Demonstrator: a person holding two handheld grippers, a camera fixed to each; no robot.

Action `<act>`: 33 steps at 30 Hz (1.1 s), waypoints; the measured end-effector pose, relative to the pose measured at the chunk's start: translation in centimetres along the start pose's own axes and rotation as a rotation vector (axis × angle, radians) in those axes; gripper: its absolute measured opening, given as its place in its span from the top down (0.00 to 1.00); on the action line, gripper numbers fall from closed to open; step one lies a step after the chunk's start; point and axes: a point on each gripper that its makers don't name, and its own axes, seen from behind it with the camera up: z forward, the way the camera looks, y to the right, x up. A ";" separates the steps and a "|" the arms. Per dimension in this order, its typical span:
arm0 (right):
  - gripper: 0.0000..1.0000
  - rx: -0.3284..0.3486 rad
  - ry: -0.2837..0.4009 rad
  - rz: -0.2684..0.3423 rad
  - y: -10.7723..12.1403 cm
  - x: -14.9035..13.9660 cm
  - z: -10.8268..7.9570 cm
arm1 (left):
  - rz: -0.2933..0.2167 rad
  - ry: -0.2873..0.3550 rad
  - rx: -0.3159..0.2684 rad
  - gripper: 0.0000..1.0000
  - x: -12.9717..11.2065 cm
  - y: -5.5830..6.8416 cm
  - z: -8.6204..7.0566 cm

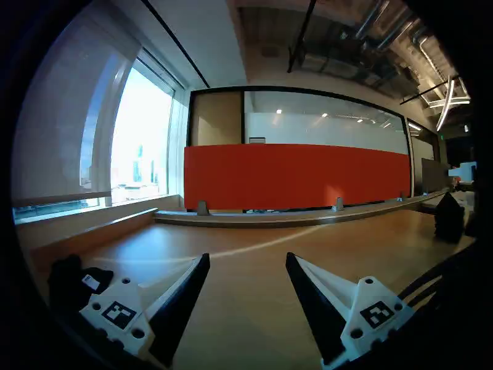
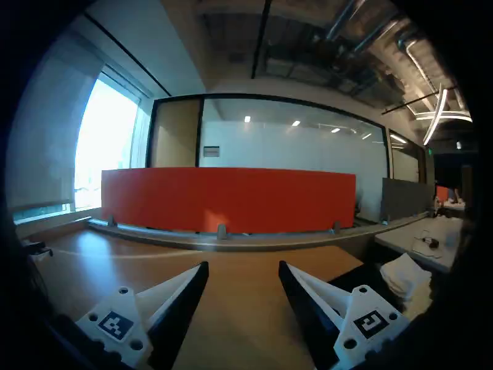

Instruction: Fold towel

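Observation:
My left gripper (image 1: pixel 246 256) hovers low over a bare wooden table (image 1: pixel 259 296), open, with nothing between its black-edged fingers (image 1: pixel 185 296). My right gripper (image 2: pixel 243 264) is likewise open and holds nothing above the same tabletop (image 2: pixel 240 320). In the right gripper view, a white folded cloth (image 2: pixel 403 274) that looks like a towel lies past the table's right edge, to the right of the right finger and apart from it.
An orange divider panel (image 1: pixel 296 176) on a rail closes the table's far side, also seen as the orange panel (image 2: pixel 228 200). A bright window (image 1: pixel 138 142) is at the left. A dark pointed object (image 1: pixel 448 216) stands at the right edge. A grey desk (image 2: pixel 425 237) lies at far right.

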 end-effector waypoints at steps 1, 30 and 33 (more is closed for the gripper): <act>0.13 0.004 -0.004 0.002 0.1 -0.6 0.0 | 0.000 0.000 0.000 0.09 0.0 0.0 0.0; 0.08 0.035 0.014 0.070 1.9 -7.5 1.3 | 0.000 0.001 0.000 0.08 -0.2 0.0 0.0; 0.08 0.033 0.012 0.072 1.8 -7.9 1.3 | 0.000 0.001 0.000 0.08 -0.2 0.0 0.0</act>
